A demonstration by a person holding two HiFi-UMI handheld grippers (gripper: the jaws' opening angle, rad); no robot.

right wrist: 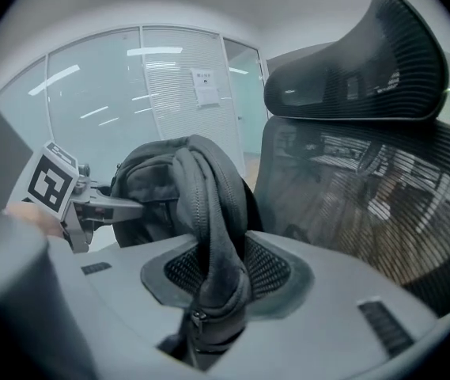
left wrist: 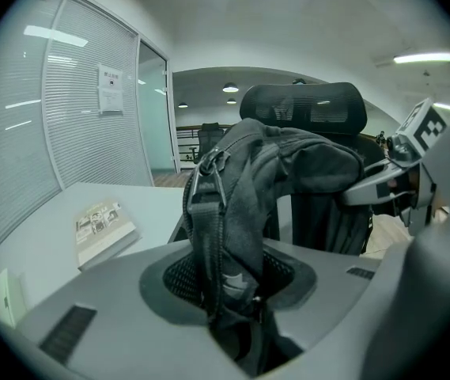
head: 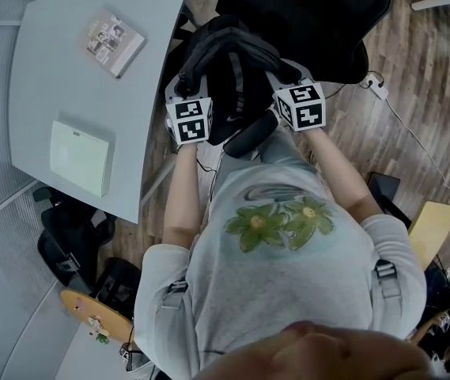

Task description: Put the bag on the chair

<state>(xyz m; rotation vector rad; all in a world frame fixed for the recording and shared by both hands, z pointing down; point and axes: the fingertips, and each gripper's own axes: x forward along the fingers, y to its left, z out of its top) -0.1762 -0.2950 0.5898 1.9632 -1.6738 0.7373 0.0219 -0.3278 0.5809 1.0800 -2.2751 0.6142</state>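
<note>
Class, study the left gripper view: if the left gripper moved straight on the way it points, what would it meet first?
The left gripper is shut on the black bag, which would travel with it. Directly behind stands the chair, whose mesh back is probably the first contact; depth is unclear.

I am finding nothing I can read: the notice (left wrist: 110, 88) on the glass wall (left wrist: 74, 145) and the book (left wrist: 103, 229) cover on the surface (left wrist: 31, 264) are showing print too small.

The grey table (head: 65, 85) carries a booklet (head: 115, 42) and a pale flat box (head: 81, 157).
</note>
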